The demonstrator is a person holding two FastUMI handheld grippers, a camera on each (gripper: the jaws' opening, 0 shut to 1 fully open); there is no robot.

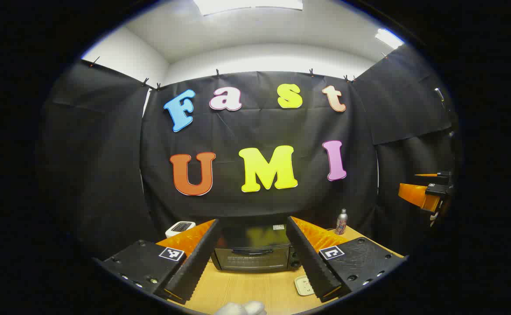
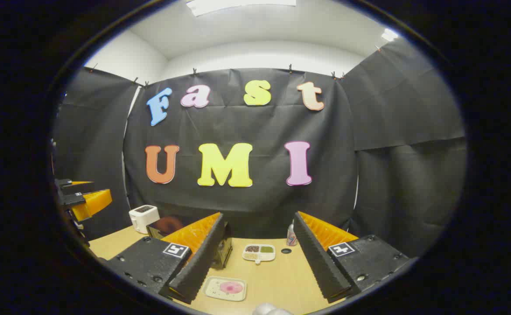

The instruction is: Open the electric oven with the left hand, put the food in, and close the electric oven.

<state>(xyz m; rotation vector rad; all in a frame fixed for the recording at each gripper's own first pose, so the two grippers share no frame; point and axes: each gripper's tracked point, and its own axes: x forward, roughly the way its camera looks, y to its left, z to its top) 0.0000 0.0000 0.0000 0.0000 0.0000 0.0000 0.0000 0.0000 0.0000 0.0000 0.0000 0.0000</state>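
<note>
Oven [image 1: 254, 251] door closed, centred between left gripper [image 1: 253, 258] fingers — jaws spread, empty. Right gripper [image 2: 260, 258] jaws spread too — pink food plate [image 2: 226, 288] on table [image 2: 277, 275] below.

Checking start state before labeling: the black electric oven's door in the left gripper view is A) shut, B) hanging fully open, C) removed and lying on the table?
A: the black electric oven on the light wooden table has its glass door upright and flush, handle across the front, framed between the open left tool's fingers.
</note>
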